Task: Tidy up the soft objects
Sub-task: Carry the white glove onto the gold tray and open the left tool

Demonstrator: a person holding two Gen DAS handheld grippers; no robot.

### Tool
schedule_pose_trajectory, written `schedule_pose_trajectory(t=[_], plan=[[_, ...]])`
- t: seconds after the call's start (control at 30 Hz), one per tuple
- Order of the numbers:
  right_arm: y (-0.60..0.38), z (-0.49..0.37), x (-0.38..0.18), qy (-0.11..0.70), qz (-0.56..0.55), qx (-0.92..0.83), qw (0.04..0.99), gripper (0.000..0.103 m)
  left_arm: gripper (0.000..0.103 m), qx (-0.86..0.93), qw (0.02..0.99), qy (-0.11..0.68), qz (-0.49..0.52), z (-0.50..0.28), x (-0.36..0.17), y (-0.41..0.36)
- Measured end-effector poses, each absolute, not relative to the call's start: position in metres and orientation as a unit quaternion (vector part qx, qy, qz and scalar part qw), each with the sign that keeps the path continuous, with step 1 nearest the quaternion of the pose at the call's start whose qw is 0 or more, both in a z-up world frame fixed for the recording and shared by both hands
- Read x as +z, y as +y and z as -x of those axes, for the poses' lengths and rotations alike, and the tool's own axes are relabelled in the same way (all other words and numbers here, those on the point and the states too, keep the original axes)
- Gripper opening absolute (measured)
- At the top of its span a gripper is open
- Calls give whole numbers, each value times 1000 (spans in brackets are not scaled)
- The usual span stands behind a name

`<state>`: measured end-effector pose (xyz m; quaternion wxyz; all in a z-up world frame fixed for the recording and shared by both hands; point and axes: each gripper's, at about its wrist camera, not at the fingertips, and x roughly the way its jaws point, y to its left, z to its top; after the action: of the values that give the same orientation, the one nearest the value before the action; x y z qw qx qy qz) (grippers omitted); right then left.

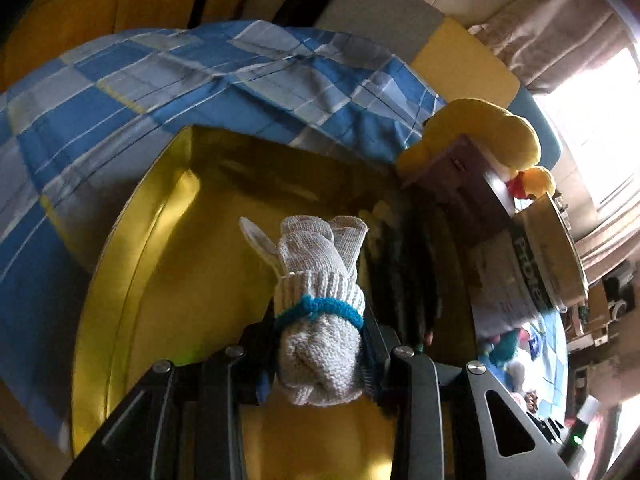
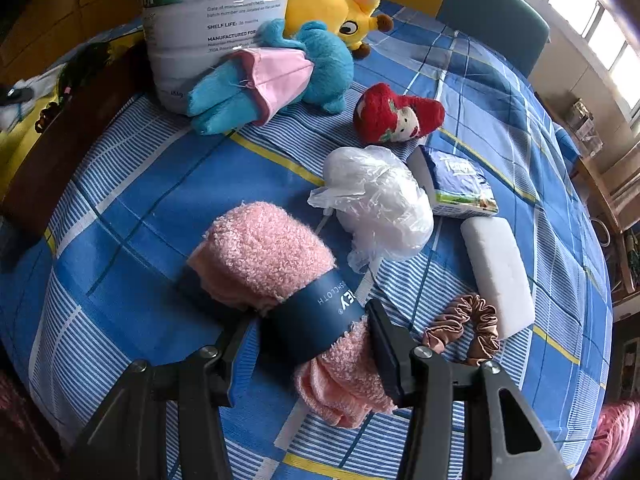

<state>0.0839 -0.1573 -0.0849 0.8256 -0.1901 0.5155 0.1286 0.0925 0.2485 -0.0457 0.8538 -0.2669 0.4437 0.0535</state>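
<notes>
In the left wrist view, my left gripper (image 1: 320,340) is shut on a bundle of white knit gloves (image 1: 320,280) tied with a blue hair band (image 1: 320,308). The bundle hangs over the inside of a yellow bin (image 1: 160,260) that lies against the blue checked cloth (image 1: 160,92). In the right wrist view, my right gripper (image 2: 308,320) is shut on a rolled pink washcloth (image 2: 264,248) with a dark blue paper band (image 2: 316,320). The roll lies low over the checked tablecloth (image 2: 140,200); I cannot tell whether it touches it.
Around the washcloth lie a white plastic-wrapped bundle (image 2: 376,200), a white sponge block (image 2: 496,276), a brown scrunchie (image 2: 464,328), a tissue pack (image 2: 460,184), a red-haired doll (image 2: 396,116), a blue plush (image 2: 320,60) and a yellow plush (image 2: 332,4). A white canister (image 2: 216,20) stands behind. A brown box (image 1: 452,184) borders the bin.
</notes>
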Motion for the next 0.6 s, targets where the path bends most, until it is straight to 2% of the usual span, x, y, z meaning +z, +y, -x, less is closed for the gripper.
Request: schedule_pose_trajectory(t=[0.3, 0.33, 0.37, 0.43, 0.6], plan=[[-157, -84, -85, 516, 190, 127, 826, 51, 40, 64, 856, 457, 232, -158, -64, 243], [-157, -84, -85, 516, 189, 127, 826, 51, 47, 66, 856, 458, 230, -162, -67, 243], [-157, -84, -85, 516, 187, 127, 826, 51, 59, 65, 856, 460, 228, -165, -69, 243], [-158, -85, -85, 517, 185, 127, 826, 51, 68, 65, 858, 457, 224, -164, -70, 243], [-160, -86, -86, 516, 183, 127, 827, 51, 72, 81, 866, 451, 201, -141, -59, 240]])
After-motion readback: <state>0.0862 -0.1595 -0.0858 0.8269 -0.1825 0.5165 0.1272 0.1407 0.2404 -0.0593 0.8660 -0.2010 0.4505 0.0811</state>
